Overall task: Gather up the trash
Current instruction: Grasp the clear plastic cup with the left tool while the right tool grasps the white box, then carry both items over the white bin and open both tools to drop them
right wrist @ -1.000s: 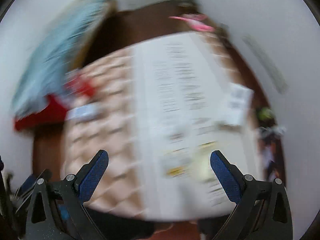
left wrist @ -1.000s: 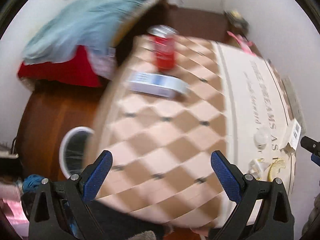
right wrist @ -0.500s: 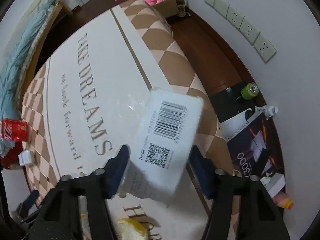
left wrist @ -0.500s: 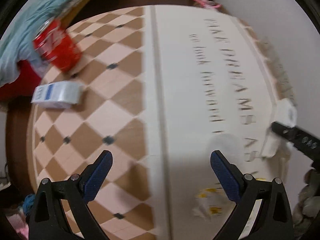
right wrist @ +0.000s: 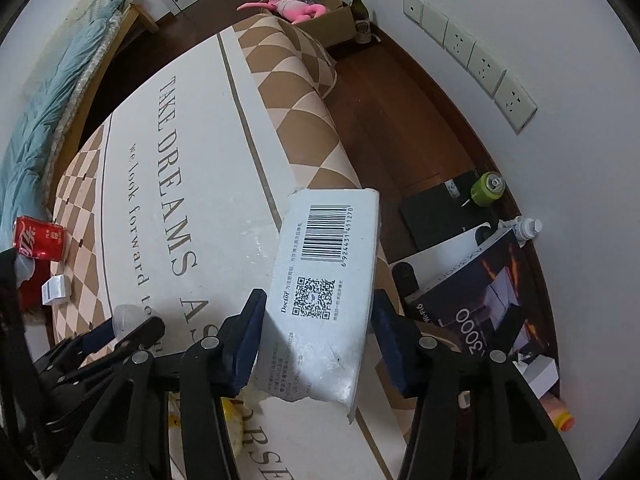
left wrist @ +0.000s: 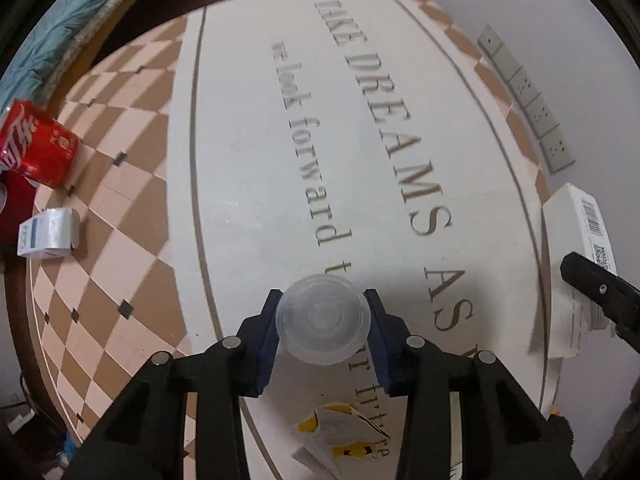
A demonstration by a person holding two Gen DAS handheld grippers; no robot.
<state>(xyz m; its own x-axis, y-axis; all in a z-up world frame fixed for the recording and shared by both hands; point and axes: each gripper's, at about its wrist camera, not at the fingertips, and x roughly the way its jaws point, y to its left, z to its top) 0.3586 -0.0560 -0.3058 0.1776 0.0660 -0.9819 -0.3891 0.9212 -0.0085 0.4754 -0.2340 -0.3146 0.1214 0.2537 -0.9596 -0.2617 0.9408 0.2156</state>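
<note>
My left gripper (left wrist: 322, 330) is shut on a clear plastic cup (left wrist: 322, 328), held over the printed table mat (left wrist: 280, 152). My right gripper (right wrist: 318, 334) is shut on a torn white cardboard box (right wrist: 326, 288) with a barcode and QR code; it also shows in the left wrist view (left wrist: 576, 264). A red cola can (left wrist: 38, 148) and a small white and blue box (left wrist: 48, 234) sit at the table's left side. A crumpled yellow and white wrapper (left wrist: 340, 440) lies near the front edge.
Right of the table, on the dark wood floor, are a green can (right wrist: 486, 188), a black box (right wrist: 480, 312), a white bottle (right wrist: 524, 228) and a brown bottle (right wrist: 362, 20). Wall sockets (right wrist: 468, 52) line the wall. A blue blanket (right wrist: 52, 92) lies at the left.
My left gripper moved over the table to the clear cup and closed on it. My right gripper closed on the white box and now holds it lifted.
</note>
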